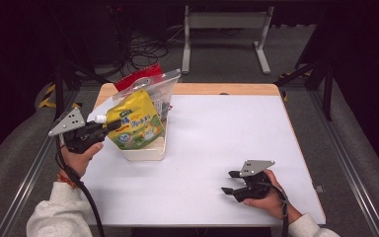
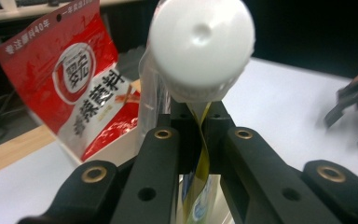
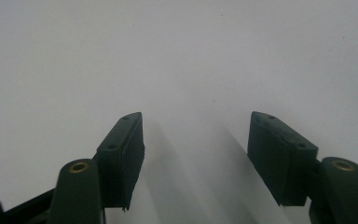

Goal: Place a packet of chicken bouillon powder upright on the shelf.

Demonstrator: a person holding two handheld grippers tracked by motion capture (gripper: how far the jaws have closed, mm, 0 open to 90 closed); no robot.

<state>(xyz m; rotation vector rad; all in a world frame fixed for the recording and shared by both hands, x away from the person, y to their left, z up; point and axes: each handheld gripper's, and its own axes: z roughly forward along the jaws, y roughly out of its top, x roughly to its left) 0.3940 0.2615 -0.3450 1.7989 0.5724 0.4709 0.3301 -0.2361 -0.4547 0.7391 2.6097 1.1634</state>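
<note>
A yellow spouted drink pouch (image 1: 135,123) with a white screw cap (image 1: 100,118) leans in a white open box (image 1: 148,154) at the table's left. My left gripper (image 1: 114,124) is shut on the pouch's top edge just beside the spout. In the left gripper view the cap (image 2: 200,46) looms above the jaws, and the thin yellow pouch edge (image 2: 204,158) is pinched between them where my left gripper (image 2: 199,122) closes. My right gripper (image 1: 230,181) rests low over the white table surface (image 1: 217,133) at the front right, and my right gripper (image 3: 196,154) stands open with nothing between its jaws.
A red snack bag (image 1: 138,78) and a clear zip bag (image 1: 165,86) stand in the same box behind the pouch. The red snack bag (image 2: 74,79) shows in the left gripper view too. Wooden table edges frame the white mat. A metal stand (image 1: 224,29) and cables lie beyond the table.
</note>
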